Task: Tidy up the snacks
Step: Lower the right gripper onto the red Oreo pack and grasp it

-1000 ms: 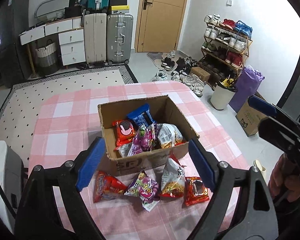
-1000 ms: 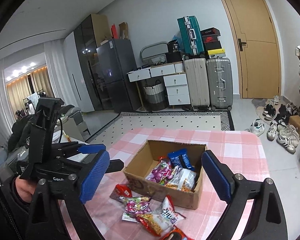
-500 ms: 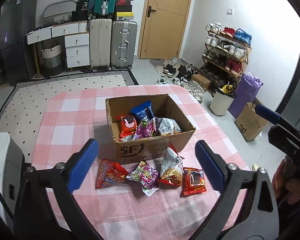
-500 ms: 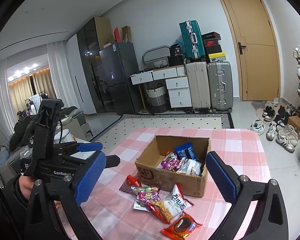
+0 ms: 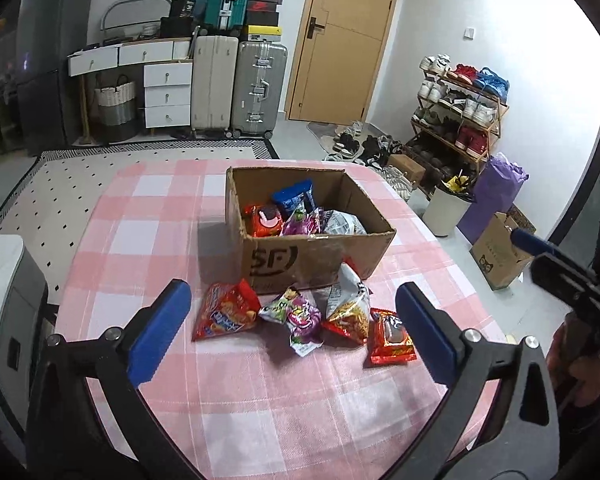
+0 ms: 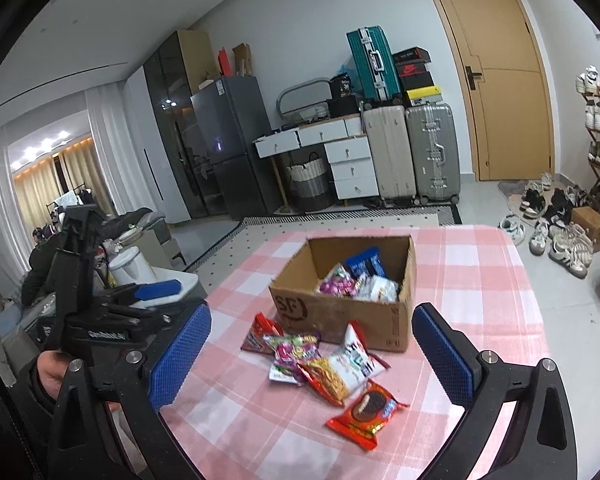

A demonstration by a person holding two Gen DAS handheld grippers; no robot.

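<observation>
Left gripper fingers spread wide, nothing btwn them; same for right gripper. Both hover over desk facing four loose snack packs, lined up just in front of box, prob. staged for pickup. More snacks already inside box.

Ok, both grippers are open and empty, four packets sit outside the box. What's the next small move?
Probably bring the right gripper down over the cookie packet. It lies nearest that gripper, flat on the tablecloth and clear of the other packets, so open jaws can straddle it. The box just behind has room.
</observation>
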